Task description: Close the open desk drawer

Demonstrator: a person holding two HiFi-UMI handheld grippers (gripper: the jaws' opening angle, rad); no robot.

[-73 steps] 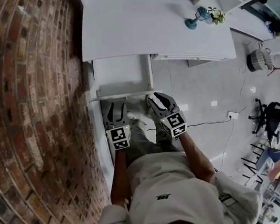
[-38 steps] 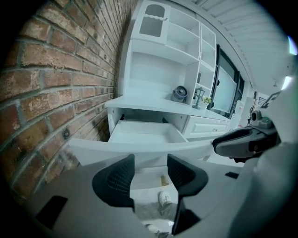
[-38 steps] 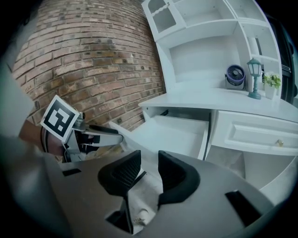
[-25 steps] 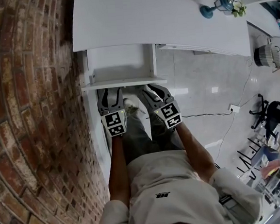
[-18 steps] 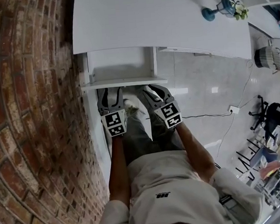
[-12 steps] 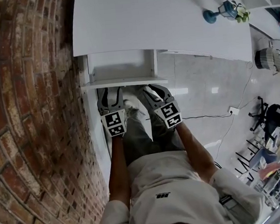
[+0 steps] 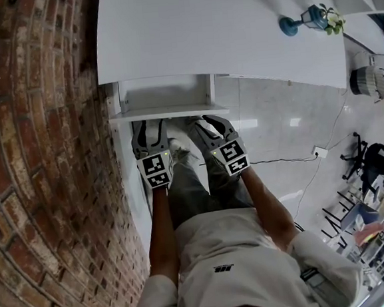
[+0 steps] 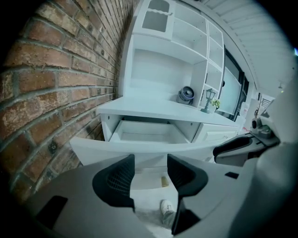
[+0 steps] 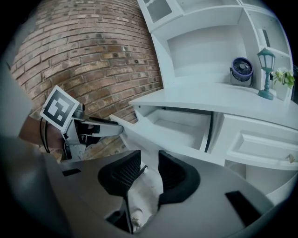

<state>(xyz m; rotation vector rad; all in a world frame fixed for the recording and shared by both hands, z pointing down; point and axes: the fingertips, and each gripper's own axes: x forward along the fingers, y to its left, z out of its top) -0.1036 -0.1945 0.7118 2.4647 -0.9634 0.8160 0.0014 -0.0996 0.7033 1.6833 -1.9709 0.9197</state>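
Note:
The white desk drawer (image 7: 163,93) stands partly open under the desk top (image 7: 214,27), its front panel (image 7: 168,111) facing me. My left gripper (image 7: 148,125) and right gripper (image 7: 203,122) sit side by side with their tips at that front panel. In the left gripper view the drawer front (image 8: 139,146) lies just beyond the left gripper (image 8: 150,168), whose jaws stand apart with nothing between them. In the right gripper view the right gripper (image 9: 150,168) is open too, narrower, close under the drawer front (image 9: 158,139). The empty drawer inside (image 9: 179,128) shows.
A brick wall (image 7: 46,162) runs along the left, close to the drawer's side. A closed drawer (image 9: 265,144) sits to the right of the open one. On the desk stand a blue lantern (image 7: 314,18) and a fan (image 9: 242,69). My legs and a shoe (image 7: 178,150) are below.
The drawer has slid further under the desk top: less of its inside shows than 2.9 s ago. Both grippers have stayed at its front panel.

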